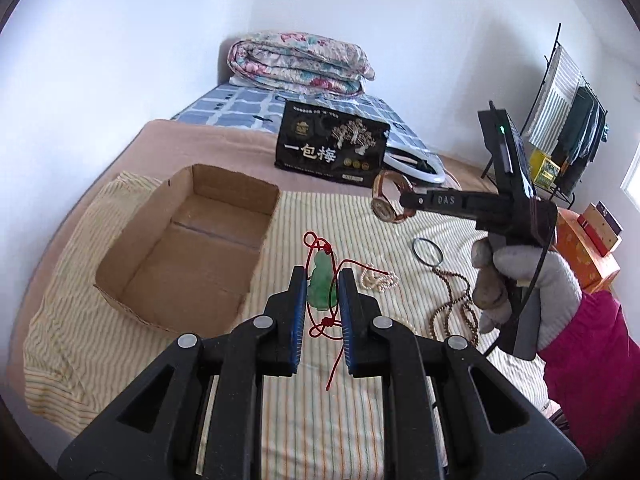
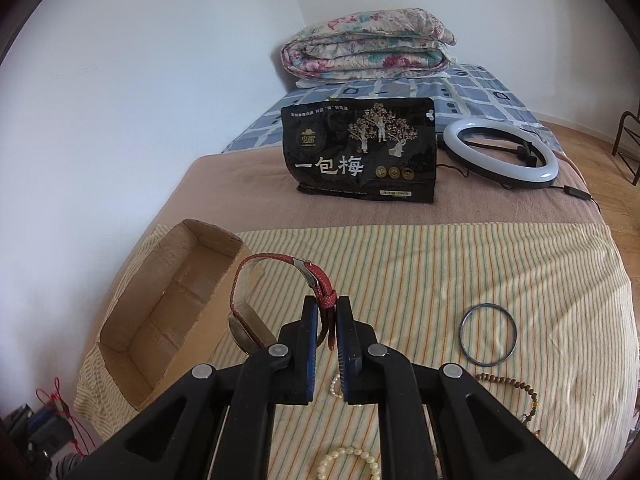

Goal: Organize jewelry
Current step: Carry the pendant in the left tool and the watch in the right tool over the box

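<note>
1. Cardboard box (image 1: 188, 240) on the bed: nothing inside yet.
2. Right tool (image 2: 328, 312): clamped on red-strapped watch (image 2: 280, 300), aloft beside box.
3. Left tool (image 1: 323, 288): parted around jade pendant (image 1: 322, 286); grip unclear.
4. Bangle (image 2: 488, 334), pearls (image 1: 378, 280), wooden beads (image 1: 452, 308): unsorted on the striped cloth (image 2: 440, 264).

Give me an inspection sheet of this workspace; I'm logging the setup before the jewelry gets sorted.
Surface: striped cloth over a tan blanket on the bed.
Job's things: empty cardboard box; red-strap watch; jade pendant on red cord; bangle; pearl bracelet; wooden bead strand.
Clutter: black snack bag; ring light; folded quilt.
Grippers: right claw shut on the watch strap; left claw around the pendant, which hangs off the cloth.
Cables: ring light cord.
Surroundings: white walls; clothes rack.
</note>
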### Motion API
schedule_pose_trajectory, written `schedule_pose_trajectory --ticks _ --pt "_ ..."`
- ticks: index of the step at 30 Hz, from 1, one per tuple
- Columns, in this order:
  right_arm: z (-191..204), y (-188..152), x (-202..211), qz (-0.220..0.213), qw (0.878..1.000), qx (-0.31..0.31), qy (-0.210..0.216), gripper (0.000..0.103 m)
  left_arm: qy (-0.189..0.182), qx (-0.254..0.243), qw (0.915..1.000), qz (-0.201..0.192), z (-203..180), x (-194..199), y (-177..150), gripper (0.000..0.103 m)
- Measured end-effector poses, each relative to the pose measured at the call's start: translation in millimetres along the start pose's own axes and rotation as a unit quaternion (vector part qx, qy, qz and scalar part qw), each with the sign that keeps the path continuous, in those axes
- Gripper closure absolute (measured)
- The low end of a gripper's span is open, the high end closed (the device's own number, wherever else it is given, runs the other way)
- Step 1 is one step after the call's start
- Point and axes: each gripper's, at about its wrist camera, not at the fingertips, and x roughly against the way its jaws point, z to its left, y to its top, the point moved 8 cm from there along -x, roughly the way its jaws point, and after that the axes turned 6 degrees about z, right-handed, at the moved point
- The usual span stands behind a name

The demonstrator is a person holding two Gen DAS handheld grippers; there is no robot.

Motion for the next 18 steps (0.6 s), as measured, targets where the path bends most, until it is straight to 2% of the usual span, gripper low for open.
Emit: schedule_pose_trajectory --ticks 3,7,11,18 --pt "14 3 0 -0.002 1.0 0.008 0.006 0.097 0.008 0.008 0.9999 -0.012 19 8 15 0.089" --pt "35 5 -6 -0.001 1.0 0.021 0.014 0.097 0.045 0.003 0.9985 -0.03 47 17 27 0.089" --pt "57 7 -19 0.005 0.999 0.032 0.022 0.097 0.068 0.013 0.9972 -0.027 78 15 32 0.089" --pt "101 9 -43 0.015 0.998 0.057 0.039 0.097 0.058 0.059 0.9966 0.002 118 -7 32 0.089"
